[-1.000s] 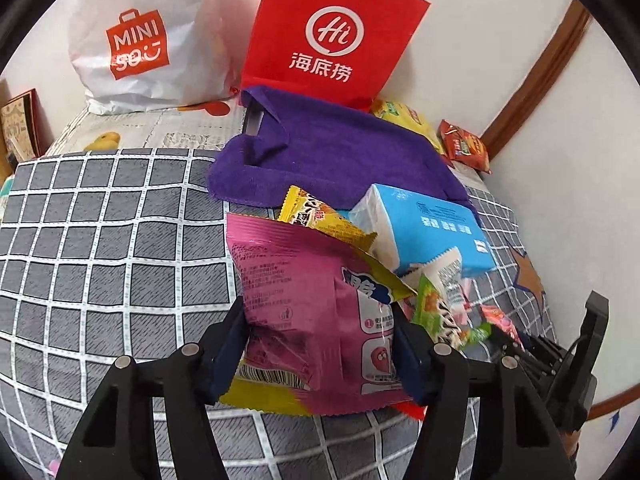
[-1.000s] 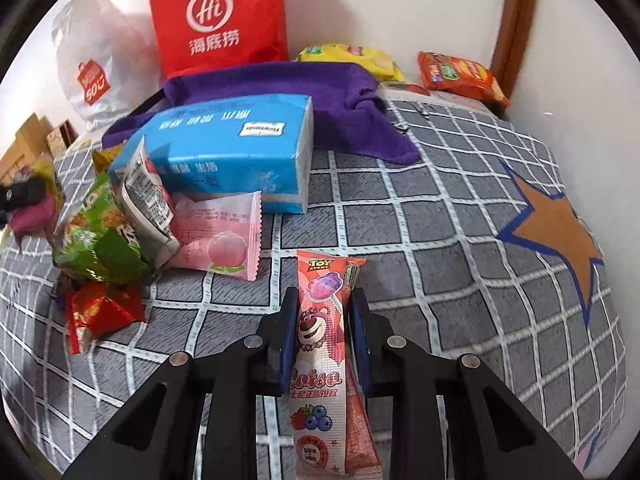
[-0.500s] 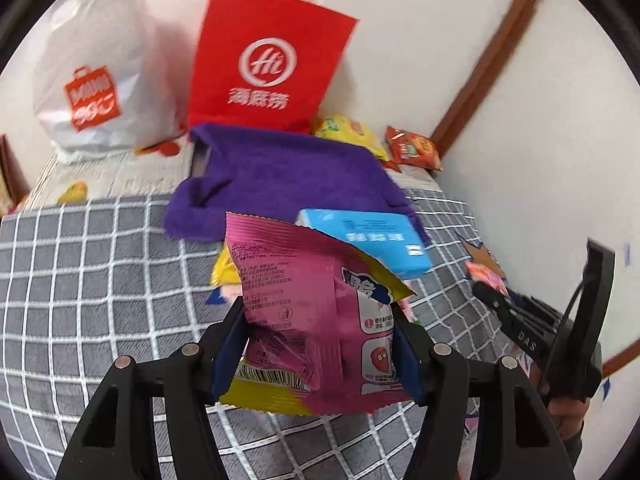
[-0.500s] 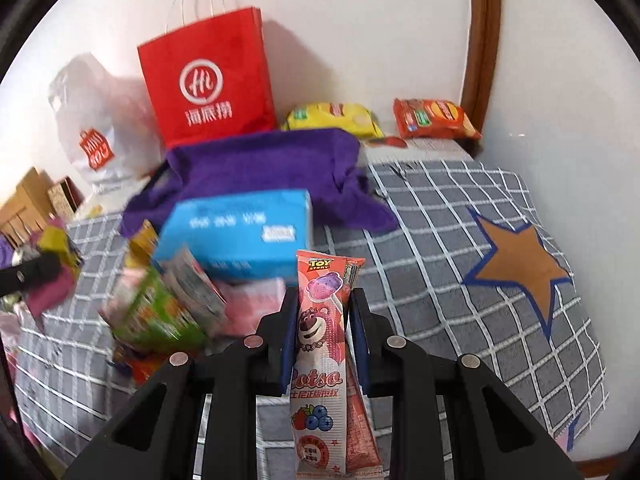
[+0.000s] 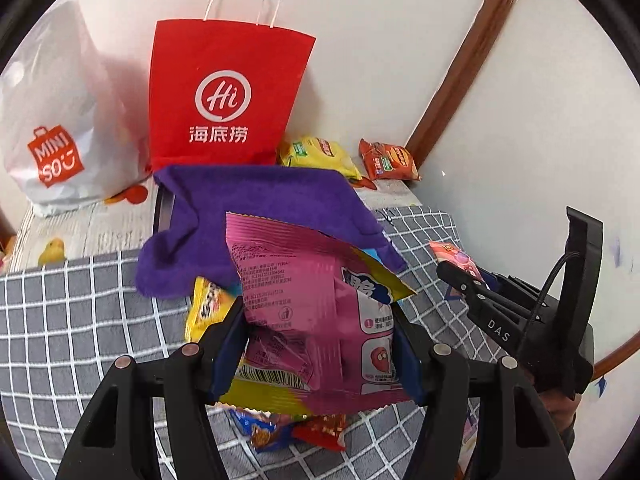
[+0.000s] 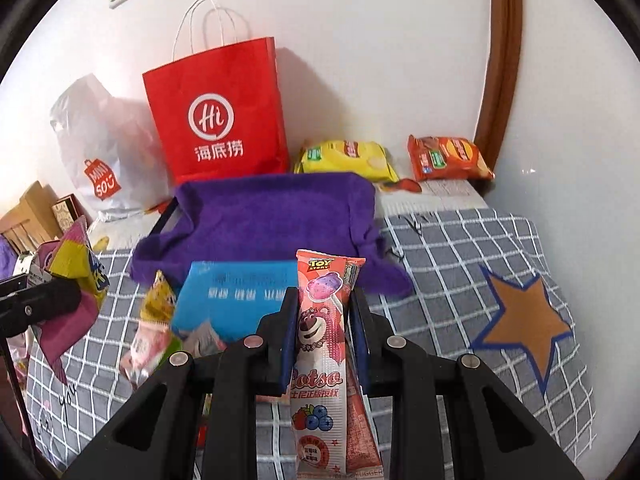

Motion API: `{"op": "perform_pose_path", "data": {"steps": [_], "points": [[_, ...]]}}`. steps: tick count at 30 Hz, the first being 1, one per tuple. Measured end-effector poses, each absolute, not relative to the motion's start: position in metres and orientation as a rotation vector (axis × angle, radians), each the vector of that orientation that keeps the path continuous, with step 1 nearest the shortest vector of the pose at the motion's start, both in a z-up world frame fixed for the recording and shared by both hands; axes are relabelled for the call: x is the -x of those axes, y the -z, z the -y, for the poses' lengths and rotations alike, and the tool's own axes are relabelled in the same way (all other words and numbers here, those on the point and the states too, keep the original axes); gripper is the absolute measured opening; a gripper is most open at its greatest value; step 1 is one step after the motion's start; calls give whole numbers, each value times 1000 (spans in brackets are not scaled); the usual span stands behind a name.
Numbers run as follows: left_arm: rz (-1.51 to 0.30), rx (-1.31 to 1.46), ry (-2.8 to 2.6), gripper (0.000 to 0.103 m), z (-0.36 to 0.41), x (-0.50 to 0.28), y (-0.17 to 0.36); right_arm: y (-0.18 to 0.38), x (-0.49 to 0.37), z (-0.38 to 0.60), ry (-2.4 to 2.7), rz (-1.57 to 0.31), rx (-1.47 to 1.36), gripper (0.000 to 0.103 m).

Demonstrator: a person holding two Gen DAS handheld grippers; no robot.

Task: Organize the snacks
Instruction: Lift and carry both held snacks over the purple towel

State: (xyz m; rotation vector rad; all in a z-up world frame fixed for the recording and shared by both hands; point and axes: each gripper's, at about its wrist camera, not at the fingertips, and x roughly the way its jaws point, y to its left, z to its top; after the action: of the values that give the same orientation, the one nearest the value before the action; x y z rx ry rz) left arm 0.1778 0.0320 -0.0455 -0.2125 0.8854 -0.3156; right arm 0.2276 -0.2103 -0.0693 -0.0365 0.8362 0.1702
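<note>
The grey checked bed cover [image 6: 460, 248] has a red paper bag [image 6: 216, 116] and a purple cloth [image 6: 272, 216] at the back. The left gripper [image 5: 320, 344] squeezes a pink snack bag [image 5: 316, 300] up in the air. The right gripper [image 6: 326, 332] pinches a thin Lotso candy pack [image 6: 320, 344]. Hold both tight and carry them slowly so nothing slips out

A home bedroom is showing here — a grey checked bedspread [image 6: 460, 248] with a star patch is filling the lower frame. Shopping bags are leaning against the white wall — a red paper bag [image 6: 218, 116] centre, a white plastic bag [image 5: 52, 120] upper left.
</note>
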Motion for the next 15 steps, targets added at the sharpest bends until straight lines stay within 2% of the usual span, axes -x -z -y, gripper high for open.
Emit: {"op": "perform_pose_path", "data": {"steps": [15], "points": [[-867, 237, 285, 63, -40, -243, 31, 64, -305, 184, -182, -833, 56, 25]]}}
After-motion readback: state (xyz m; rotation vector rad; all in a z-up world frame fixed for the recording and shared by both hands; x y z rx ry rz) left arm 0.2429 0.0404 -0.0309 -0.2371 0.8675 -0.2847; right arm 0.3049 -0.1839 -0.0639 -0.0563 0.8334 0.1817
